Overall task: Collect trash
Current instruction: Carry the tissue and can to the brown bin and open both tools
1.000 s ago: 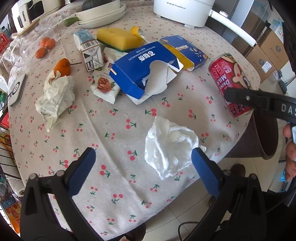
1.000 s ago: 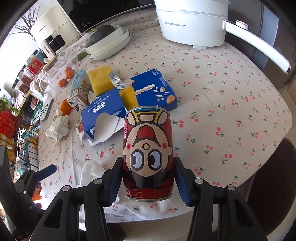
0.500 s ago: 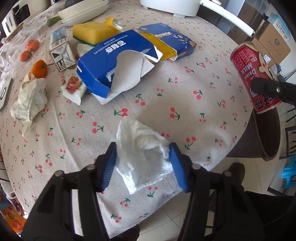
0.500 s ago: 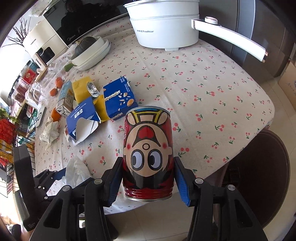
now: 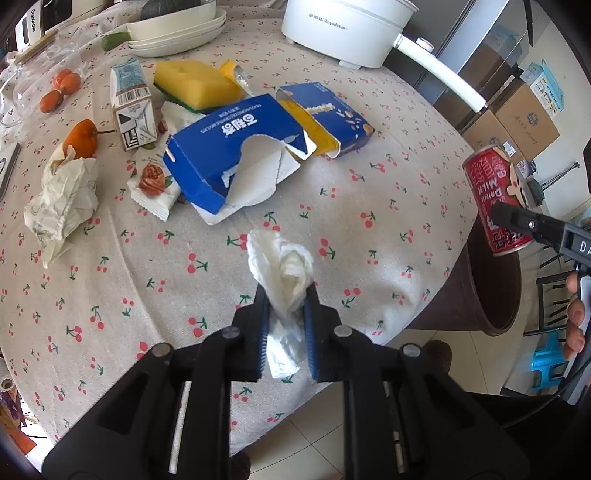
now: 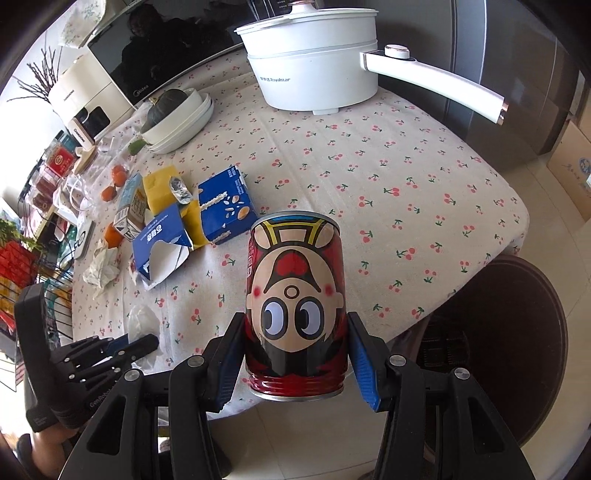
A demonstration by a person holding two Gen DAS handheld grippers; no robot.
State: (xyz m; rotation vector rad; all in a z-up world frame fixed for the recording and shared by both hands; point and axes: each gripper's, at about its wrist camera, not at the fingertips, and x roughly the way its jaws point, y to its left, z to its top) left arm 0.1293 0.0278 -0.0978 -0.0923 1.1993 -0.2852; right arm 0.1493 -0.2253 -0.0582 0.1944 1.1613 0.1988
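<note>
My left gripper [image 5: 286,299] is shut on a crumpled white tissue [image 5: 284,269] at the near edge of the cherry-print table [image 5: 369,184]. My right gripper [image 6: 295,332] is shut on a red milk can [image 6: 295,310] with a cartoon face, held upside down off the table's right edge, beside a dark brown bin [image 6: 517,339]. The can also shows in the left wrist view [image 5: 495,203], above the bin [image 5: 480,295]. Further trash lies on the table: a torn blue tissue box [image 5: 236,144], a blue snack box [image 5: 328,114], a crumpled paper [image 5: 62,199], a snack wrapper [image 5: 151,184].
A milk carton [image 5: 131,103], a yellow sponge [image 5: 195,85], oranges [image 5: 79,136], stacked white plates [image 5: 177,29] and a white electric pot [image 5: 351,26] with a long handle stand toward the back. Cardboard boxes [image 5: 517,122] sit on the floor at right.
My left gripper closed on the white tissue and pinched it tight. My right gripper carried the can further right, off the table toward the brown bin.
</note>
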